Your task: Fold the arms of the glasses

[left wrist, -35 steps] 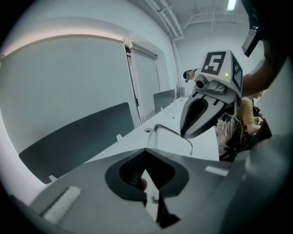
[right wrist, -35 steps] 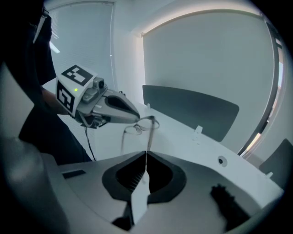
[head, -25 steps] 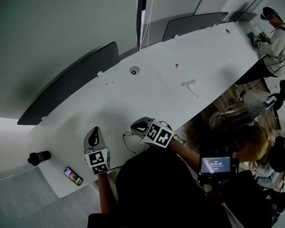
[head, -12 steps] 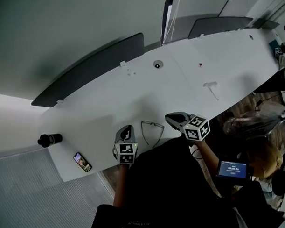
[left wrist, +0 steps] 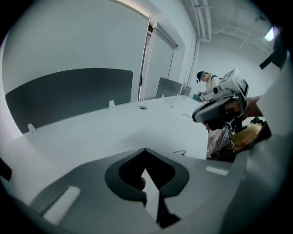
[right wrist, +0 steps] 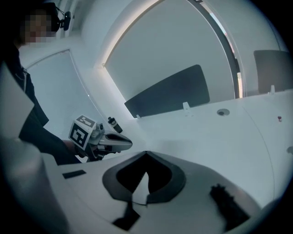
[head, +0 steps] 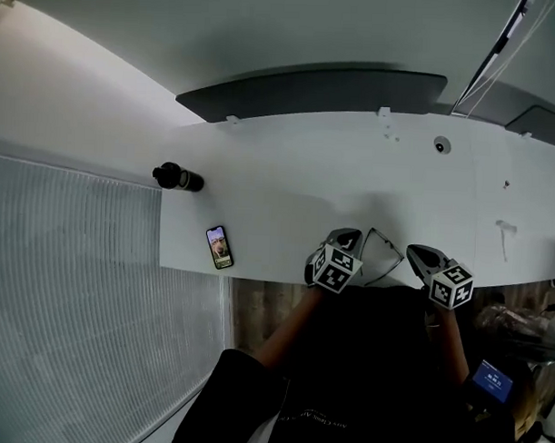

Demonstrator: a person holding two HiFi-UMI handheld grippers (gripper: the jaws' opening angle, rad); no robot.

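Glasses [head: 383, 256] lie on the white table [head: 288, 189] near its front edge, between the left tool [head: 347, 237] and right tool [head: 416, 253]. Both tools' jaws are together, gripping nothing.

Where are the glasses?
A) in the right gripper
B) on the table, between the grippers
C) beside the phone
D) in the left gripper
B: the glasses lie on the table between the left gripper and the right gripper, both shut and empty.
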